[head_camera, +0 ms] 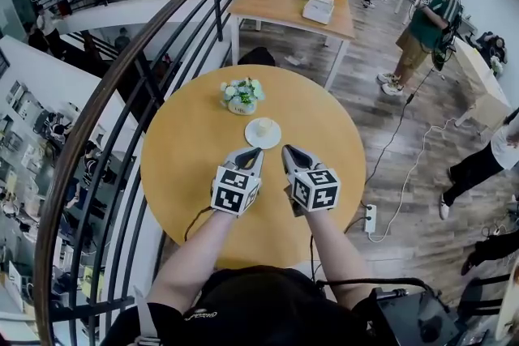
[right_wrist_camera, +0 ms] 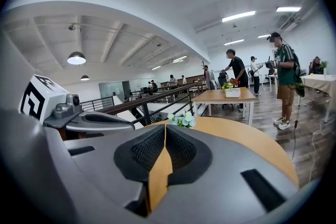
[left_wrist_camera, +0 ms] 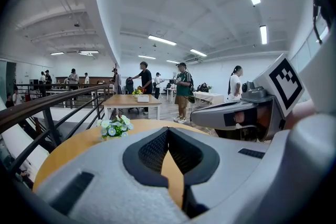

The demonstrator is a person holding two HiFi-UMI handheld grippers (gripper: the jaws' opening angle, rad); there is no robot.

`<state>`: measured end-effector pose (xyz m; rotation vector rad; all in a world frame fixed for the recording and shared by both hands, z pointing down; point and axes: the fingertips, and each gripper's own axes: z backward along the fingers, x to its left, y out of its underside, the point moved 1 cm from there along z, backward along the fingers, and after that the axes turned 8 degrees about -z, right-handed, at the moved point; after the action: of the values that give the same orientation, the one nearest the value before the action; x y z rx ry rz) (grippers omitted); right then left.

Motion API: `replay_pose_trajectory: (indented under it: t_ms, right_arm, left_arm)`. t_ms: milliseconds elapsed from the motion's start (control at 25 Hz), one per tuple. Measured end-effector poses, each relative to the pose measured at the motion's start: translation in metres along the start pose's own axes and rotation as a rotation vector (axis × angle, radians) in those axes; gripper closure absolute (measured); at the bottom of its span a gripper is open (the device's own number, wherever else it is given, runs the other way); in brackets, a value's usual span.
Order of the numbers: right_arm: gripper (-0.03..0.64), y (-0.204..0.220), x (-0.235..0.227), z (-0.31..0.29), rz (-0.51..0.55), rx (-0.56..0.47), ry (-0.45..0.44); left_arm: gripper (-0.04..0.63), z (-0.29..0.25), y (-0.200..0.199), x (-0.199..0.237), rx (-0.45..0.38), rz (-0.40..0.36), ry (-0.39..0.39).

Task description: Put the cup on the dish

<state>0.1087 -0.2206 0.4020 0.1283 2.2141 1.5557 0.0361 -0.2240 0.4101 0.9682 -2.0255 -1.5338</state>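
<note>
A small cream cup (head_camera: 263, 126) stands on a white dish (head_camera: 253, 139) near the middle of the round wooden table (head_camera: 186, 150). Both grippers hover just on my side of the dish, tips pointing at it. The left gripper (head_camera: 255, 151) is shut with nothing between its jaws, its tip close to the dish's near edge. Beside it, the right gripper (head_camera: 289, 150) is shut and empty too. In the left gripper view the left gripper (left_wrist_camera: 168, 132) shows its jaws touching, and in the right gripper view the right gripper (right_wrist_camera: 164, 128) does too. Cup and dish are hidden in both gripper views.
A small pot of white and blue flowers (head_camera: 242, 96) stands just behind the dish. A dark metal railing (head_camera: 122, 93) curves round the table's left side. Beyond is a rectangular table (head_camera: 292, 4), with several people standing about. A power strip (head_camera: 371, 218) and cable lie on the floor to the right.
</note>
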Motion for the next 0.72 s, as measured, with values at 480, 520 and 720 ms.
replay_pose_trajectory:
  t_ms: [480,520,720]
  right_arm:
    - [0.606,0.003,0.005,-0.003,0.004,0.023,-0.027]
    - [0.606,0.004,0.004,-0.003,0.004,0.026,-0.028]
    - [0.606,0.008,0.0,-0.004,0.006,0.036,-0.03]
  left_arm:
    - [0.595,0.001,0.002,0.002,0.017,0.002,-0.008]
    - [0.595,0.0,0.002,0.002,0.018,0.004,-0.009]
    - [0.595,-0.003,0.006,0.0,0.026,0.009,-0.011]
